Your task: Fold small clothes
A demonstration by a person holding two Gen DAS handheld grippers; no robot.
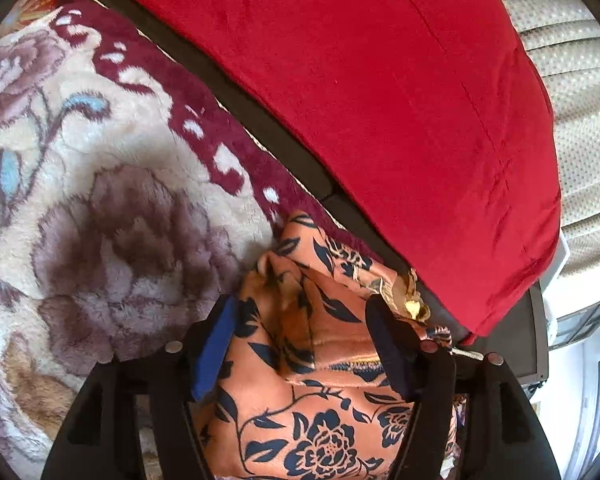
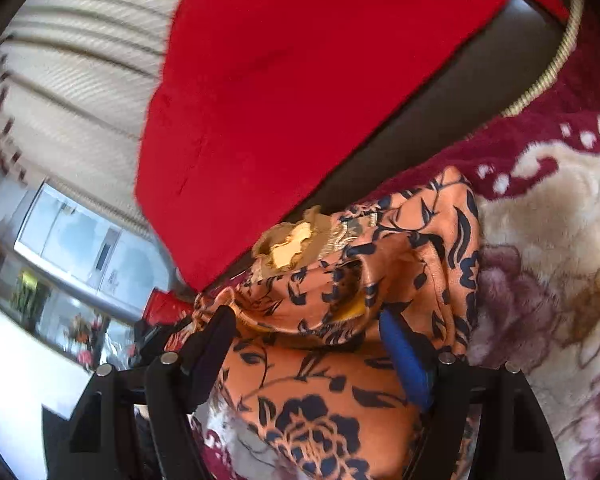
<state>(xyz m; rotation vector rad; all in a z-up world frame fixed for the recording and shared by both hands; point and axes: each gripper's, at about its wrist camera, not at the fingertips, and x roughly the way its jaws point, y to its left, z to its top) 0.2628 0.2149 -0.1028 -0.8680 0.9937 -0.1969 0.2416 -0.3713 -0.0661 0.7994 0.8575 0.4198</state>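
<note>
While both hand-held grippers, left [image 1: 300,316] and right [image 2: 306,328], stand apart around the bunched garment [image 1: 324,380] at lower centre, slippery folds could slide free.

Both views bright, daylit. Window [image 1: 580,320] blown out white, also window [image 2: 72,236] in right view. Strong fisheye bending and dark corners. Red cushion [image 2: 284,80] slightly smeared. Orange cloth [image 1: 320,380] sharp, soft shadow beside it on blanket [image 1: 100,220].
</note>
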